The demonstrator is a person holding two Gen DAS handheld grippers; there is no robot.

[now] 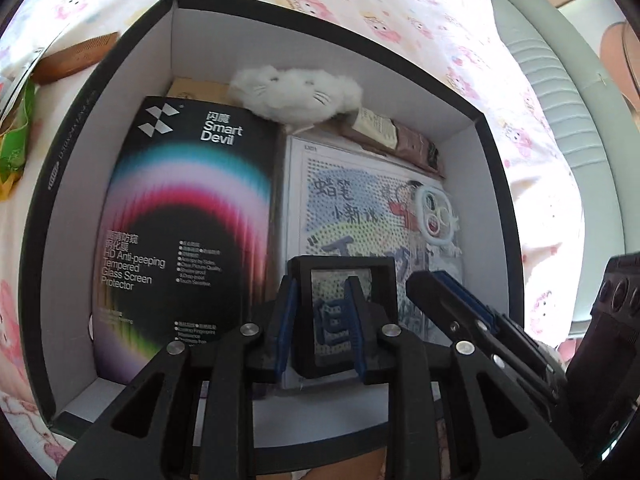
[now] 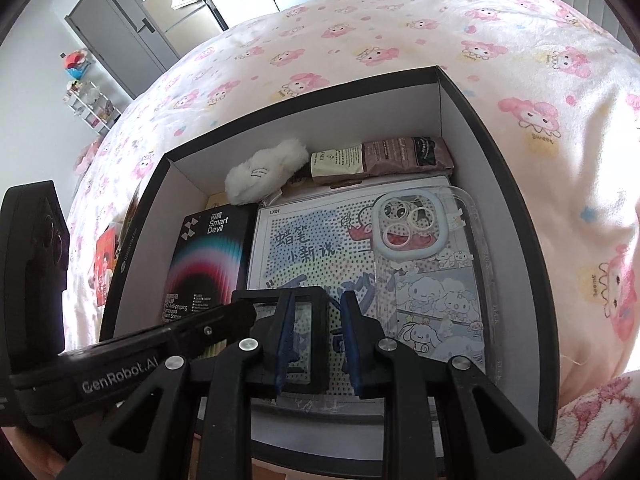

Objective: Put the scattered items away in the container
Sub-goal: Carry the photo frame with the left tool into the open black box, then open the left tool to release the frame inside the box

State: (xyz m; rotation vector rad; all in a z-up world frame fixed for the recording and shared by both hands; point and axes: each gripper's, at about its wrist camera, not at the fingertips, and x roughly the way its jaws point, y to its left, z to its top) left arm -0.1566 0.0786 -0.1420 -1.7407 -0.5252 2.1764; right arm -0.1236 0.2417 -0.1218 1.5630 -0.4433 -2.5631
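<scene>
A black cardboard box (image 1: pixel 496 184) (image 2: pixel 496 168) stands on the bed and holds several items. A small black square frame with a clear window (image 1: pixel 344 276) (image 2: pixel 280 300) sits low in the box, over the dotted pixel-art sheet (image 1: pixel 352 196) (image 2: pixel 312 240). My left gripper (image 1: pixel 322 312) has its jaws around the frame's left edge. My right gripper (image 2: pixel 316 320) has its jaws around the frame's right edge. The right gripper's fingers also show in the left wrist view (image 1: pixel 452 300). Whether either pad presses the frame is unclear.
In the box lie a Smart Devil screen protector package (image 1: pixel 188 220) (image 2: pixel 208 256), a white plush (image 1: pixel 296 92) (image 2: pixel 264 172), a brown sachet (image 1: pixel 396 136) (image 2: pixel 384 160) and a clear phone case (image 2: pixel 432 280) (image 1: pixel 434 216). A wooden comb (image 1: pixel 72 60) and green packet (image 1: pixel 16 136) lie outside on the pink bedsheet (image 2: pixel 400 40).
</scene>
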